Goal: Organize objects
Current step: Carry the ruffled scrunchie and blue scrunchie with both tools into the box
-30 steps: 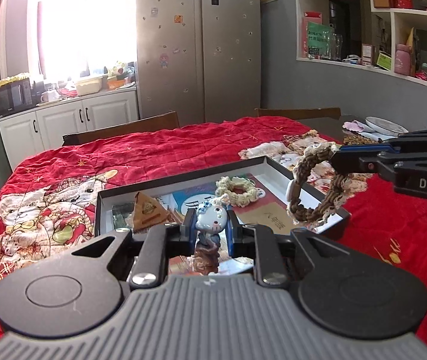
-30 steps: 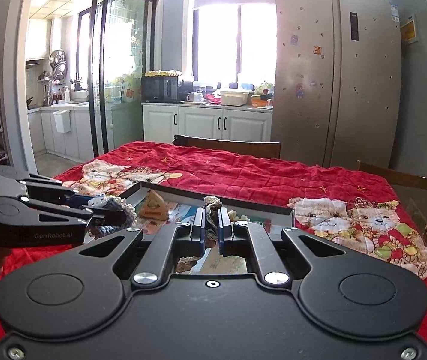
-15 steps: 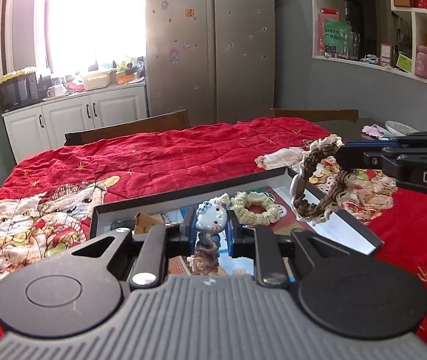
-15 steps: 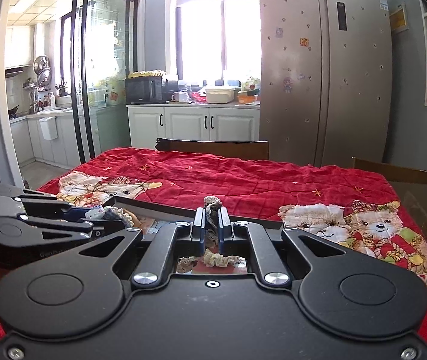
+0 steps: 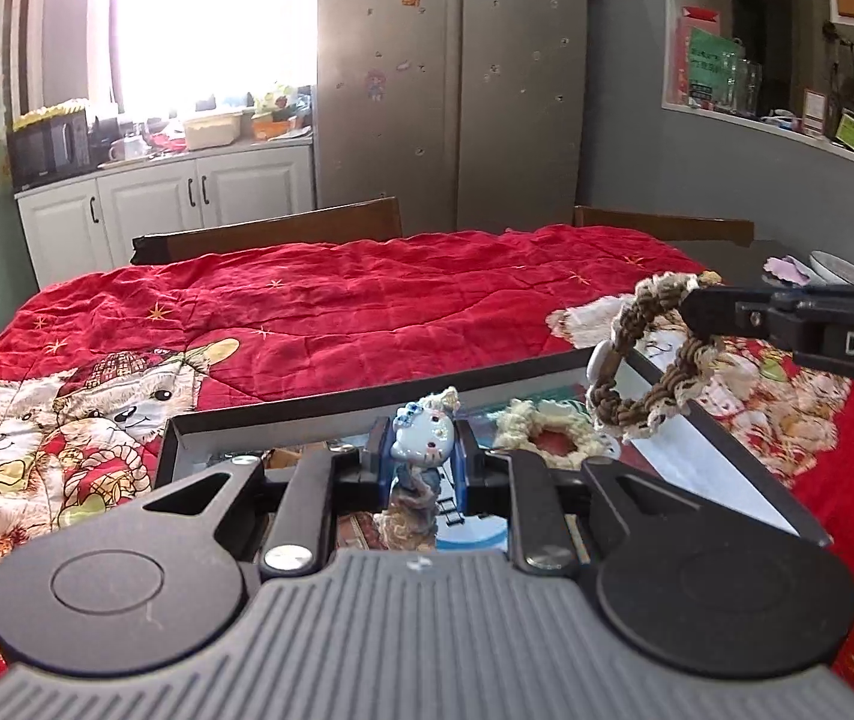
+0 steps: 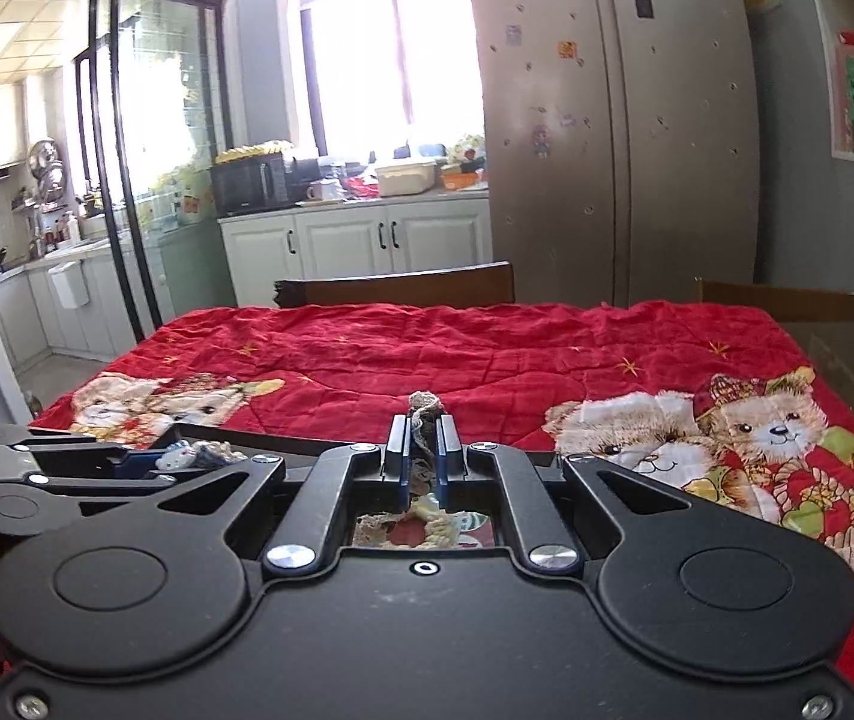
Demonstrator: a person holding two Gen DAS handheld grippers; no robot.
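Observation:
My left gripper (image 5: 420, 450) is shut on a small blue-white cat charm (image 5: 423, 441) with a knitted tail, held above a shallow black tray (image 5: 721, 444) on the red tablecloth. My right gripper (image 6: 423, 450) is shut on a brown braided rope bracelet (image 6: 423, 408). In the left wrist view the bracelet (image 5: 637, 372) hangs from the right gripper (image 5: 697, 309) over the tray's right end. A cream knitted ring (image 5: 547, 435) lies in the tray. In the right wrist view the left gripper (image 6: 150, 459) with the charm (image 6: 177, 456) is at the left.
A red quilted cloth with bear prints (image 5: 336, 312) covers the table. Wooden chair backs (image 5: 270, 237) stand at the far side. A fridge (image 5: 457, 84), white cabinets (image 5: 174, 210) and wall shelves (image 5: 787, 60) are behind. A plate (image 5: 841, 267) sits at the far right.
Both grippers have risen and tilted up with their items held. The tray now sits lower and nearer in both views; less of its inside shows.

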